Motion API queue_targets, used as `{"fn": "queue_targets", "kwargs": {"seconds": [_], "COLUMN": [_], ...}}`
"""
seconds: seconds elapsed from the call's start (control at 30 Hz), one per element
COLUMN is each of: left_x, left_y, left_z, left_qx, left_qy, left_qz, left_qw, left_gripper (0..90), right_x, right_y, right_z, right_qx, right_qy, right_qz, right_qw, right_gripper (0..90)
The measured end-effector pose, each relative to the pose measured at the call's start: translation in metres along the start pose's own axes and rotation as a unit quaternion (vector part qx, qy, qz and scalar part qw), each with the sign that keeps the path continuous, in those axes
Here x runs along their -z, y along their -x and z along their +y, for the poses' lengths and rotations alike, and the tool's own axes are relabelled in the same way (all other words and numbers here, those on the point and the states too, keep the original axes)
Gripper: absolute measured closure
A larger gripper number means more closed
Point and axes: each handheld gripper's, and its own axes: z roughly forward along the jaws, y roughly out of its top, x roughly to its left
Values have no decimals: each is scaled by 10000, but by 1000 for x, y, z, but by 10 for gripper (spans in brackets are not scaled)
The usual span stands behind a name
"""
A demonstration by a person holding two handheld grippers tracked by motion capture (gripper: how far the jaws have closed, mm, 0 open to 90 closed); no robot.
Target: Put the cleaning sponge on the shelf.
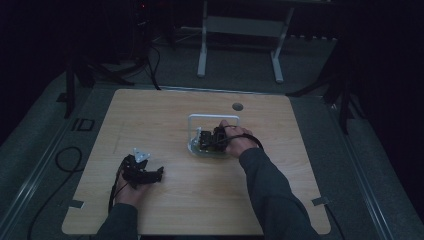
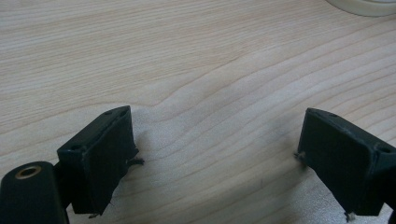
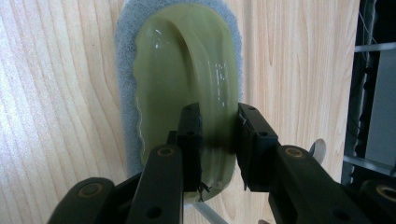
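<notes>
Pale wood made up the table (image 1: 165, 120), the largest thing in sight, lit at the centre of a dark room. Beyond its far edge, well past both claws, stood a grey frame (image 1: 240, 40) on the floor. A white tray (image 1: 212, 119) sat just ahead of the right claw (image 1: 212, 140) in the high view, its rim bending around the spot where that claw worked.

Between the jaws of the right claw (image 3: 218, 140) lay the scrubber (image 3: 180, 88), a greenish translucent plastic grip on a grey-blue pad. It stretched away from the claw along the wood grain, flat on the table, its pad showing as a fringe around the plastic. The jaws were clenched on the raised ridge of the grip near its closer end, one pad on each side, pressing it. The person's right hand (image 1: 236, 142) wrapped the claw's body from behind.

The left claw (image 1: 142, 172) rested well apart from the scrubber, near the front left of the table, held in the left hand (image 1: 131, 192). In its own view the left claw (image 2: 212, 154) stood released, jaws wide, bare wood between them, and a pale rim (image 2: 362, 5) far ahead of it to the right.
</notes>
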Motion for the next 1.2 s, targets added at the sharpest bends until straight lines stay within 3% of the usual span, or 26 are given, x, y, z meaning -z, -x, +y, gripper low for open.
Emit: {"fn": "queue_targets", "kwargs": {"seconds": [0.17,0.37,0.73,1.0,1.2], "left_x": [0,0,0,0,0], "left_y": [0,0,0,0,0], "left_z": [0,0,0,0,0], "left_qx": [1,1,6,8,7], "left_qy": [1,1,6,6,8], "left_qz": [0,0,-1,-2,-1], "left_qw": [10000,10000,10000,10000,10000], "left_gripper": [109,109,109,109,109], "right_x": [0,3,16,38,45], "right_y": [0,0,-1,-5,-9], "right_z": [1,-1,-4,-7,-15], "right_qx": [-27,-106,-120,-260,-567], "right_qy": [-18,47,251,638,921], "right_qz": [106,224,40,-93,118], "right_qw": [9999,9997,9996,9976,9941], "right_gripper": [629,582,535,510,474]}}
